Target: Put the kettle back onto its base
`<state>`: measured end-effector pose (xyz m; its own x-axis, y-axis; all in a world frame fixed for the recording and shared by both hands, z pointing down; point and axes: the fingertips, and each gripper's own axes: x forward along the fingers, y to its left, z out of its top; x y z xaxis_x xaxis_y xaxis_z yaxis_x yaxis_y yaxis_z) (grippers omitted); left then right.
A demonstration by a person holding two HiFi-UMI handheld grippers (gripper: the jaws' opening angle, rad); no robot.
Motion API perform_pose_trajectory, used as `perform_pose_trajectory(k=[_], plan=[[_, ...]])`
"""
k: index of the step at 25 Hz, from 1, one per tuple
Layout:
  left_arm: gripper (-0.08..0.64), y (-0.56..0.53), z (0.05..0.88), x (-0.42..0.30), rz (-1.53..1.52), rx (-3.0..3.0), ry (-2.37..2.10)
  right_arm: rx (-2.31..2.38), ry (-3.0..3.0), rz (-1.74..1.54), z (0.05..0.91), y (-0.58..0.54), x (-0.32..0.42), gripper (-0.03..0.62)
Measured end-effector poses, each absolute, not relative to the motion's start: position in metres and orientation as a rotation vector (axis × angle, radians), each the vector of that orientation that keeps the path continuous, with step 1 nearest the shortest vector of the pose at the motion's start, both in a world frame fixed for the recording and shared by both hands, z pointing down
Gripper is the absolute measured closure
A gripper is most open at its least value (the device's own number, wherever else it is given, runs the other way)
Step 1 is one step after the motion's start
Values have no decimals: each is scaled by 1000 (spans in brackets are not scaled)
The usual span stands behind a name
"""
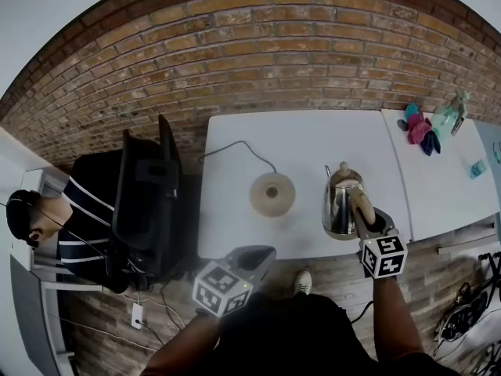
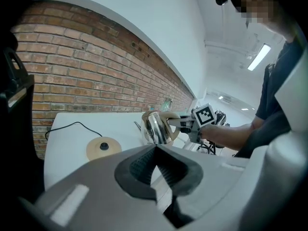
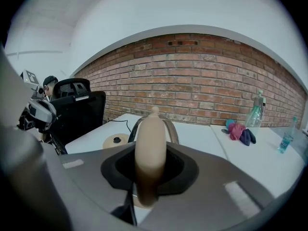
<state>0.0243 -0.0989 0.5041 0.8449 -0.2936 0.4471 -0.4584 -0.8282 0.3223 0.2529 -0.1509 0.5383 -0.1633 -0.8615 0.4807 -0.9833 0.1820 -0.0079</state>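
A shiny steel kettle [image 1: 339,208] with a beige handle [image 3: 150,143] is over the white table [image 1: 313,143], to the right of its round beige base [image 1: 272,194]. My right gripper [image 1: 368,219] is shut on that handle from the near side. Whether the kettle's bottom touches the table I cannot tell. The left gripper view shows the kettle [image 2: 155,128] beside the base [image 2: 103,148], with my right gripper [image 2: 185,124] on the handle. My left gripper [image 1: 262,255] hangs at the table's front edge, below the base, shut with nothing in it.
A black cord [image 1: 235,149] runs from the base to the table's back left. A black office chair [image 1: 149,202] and a seated person [image 1: 78,210] are to the left. The adjoining right table [image 1: 438,186] holds pink and blue cloths [image 1: 419,128], a spray bottle [image 1: 452,114] and a small bottle [image 1: 477,167].
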Motion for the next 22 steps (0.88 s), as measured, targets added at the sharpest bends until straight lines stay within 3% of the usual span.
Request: perform_pose_trajectory(k=[22], plan=[[558,-121,502,-50,476,2555,-680,1568,-2257,371,509,-208,143,499]])
